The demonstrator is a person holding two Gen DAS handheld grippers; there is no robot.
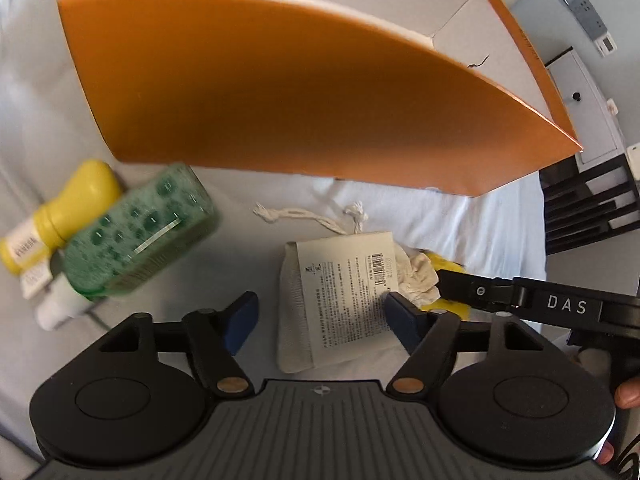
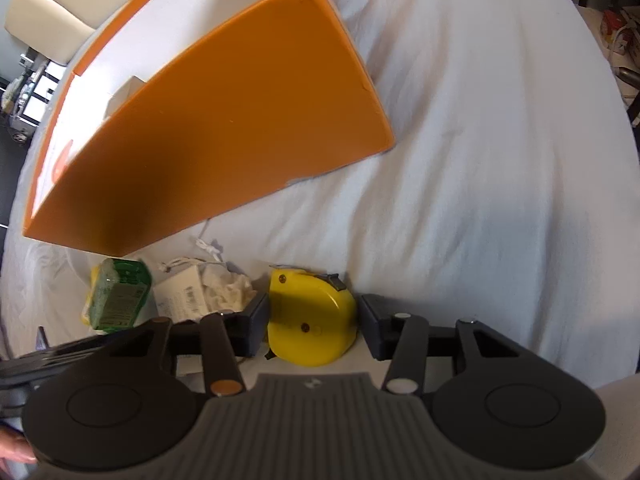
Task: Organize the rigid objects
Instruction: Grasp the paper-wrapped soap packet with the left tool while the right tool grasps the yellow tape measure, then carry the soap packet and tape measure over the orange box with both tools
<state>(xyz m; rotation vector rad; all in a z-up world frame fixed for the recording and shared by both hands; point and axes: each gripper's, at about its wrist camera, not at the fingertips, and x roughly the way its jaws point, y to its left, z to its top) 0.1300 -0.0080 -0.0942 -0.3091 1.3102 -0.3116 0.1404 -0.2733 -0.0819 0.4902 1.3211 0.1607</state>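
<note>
Half the yellow bottle (image 1: pixel 60 220) — hidden.

I see a big box (image 1: pixel 280 92) standing on the bed (image 2: pixel 480 160). I use the box as my marker. In front of the box, close to me, lie the small things. A cloth pouch (image 1: pixel 340 300) with a paper tag lies in front of the middle of the box, and its strings reach toward the box. Left of the pouch, still in front of the box, a bottle (image 1: pixel 140 232) lies on its side, resting over a tube (image 1: pixel 60 216) and another small tube (image 1: pixel 60 308). Right of the pouch, a tape measure (image 2: pixel 312 316) lies on the bed, sitting between the jaws of my right gripper (image 2: pixel 314 326). My left gripper (image 1: pixel 320 320) hangs over the pouch.
</note>
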